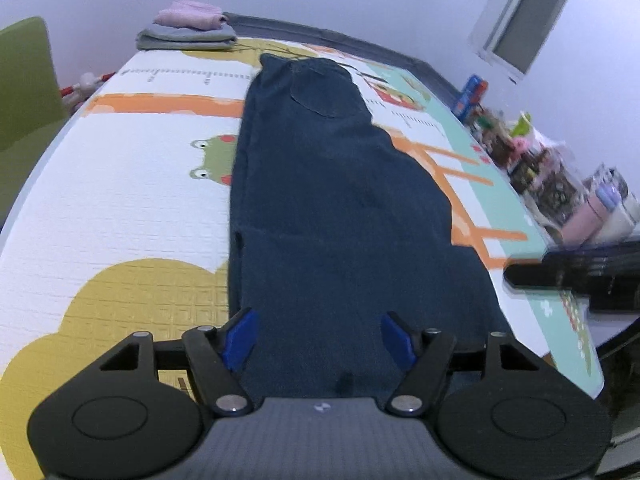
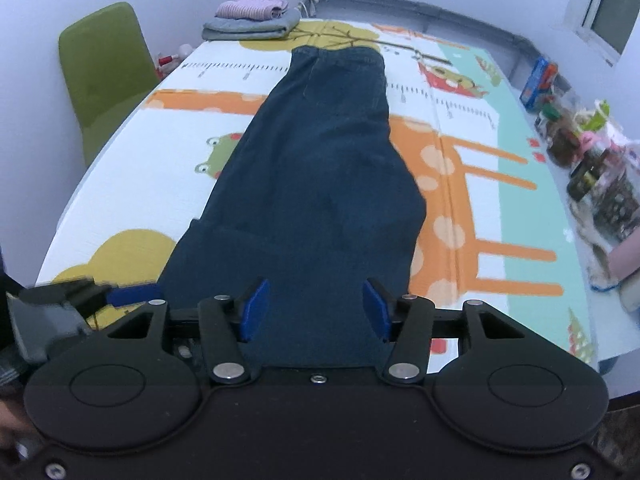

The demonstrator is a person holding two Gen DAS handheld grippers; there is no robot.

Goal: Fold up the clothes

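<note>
Dark blue jeans (image 1: 320, 184) lie flat and lengthwise on the patterned play mat (image 1: 120, 200), folded leg on leg, waist at the far end. My left gripper (image 1: 320, 338) hovers open over the near end, its blue pads (image 1: 240, 338) apart with the denim below them, not pinched. In the right wrist view the jeans (image 2: 316, 176) run away from my right gripper (image 2: 316, 310), also open above the hem, pads (image 2: 378, 310) clear of the cloth. Each gripper shows in the other's view: the right gripper (image 1: 568, 276) at the right, the left gripper (image 2: 100, 296) at the left.
A folded stack, pink on grey (image 2: 252, 16), sits at the mat's far end. A green chair (image 2: 104, 76) stands off the left side. Jars, boxes and bags (image 2: 592, 168) crowd the right edge. The mat (image 2: 480, 208) shows orange and green cartoon prints.
</note>
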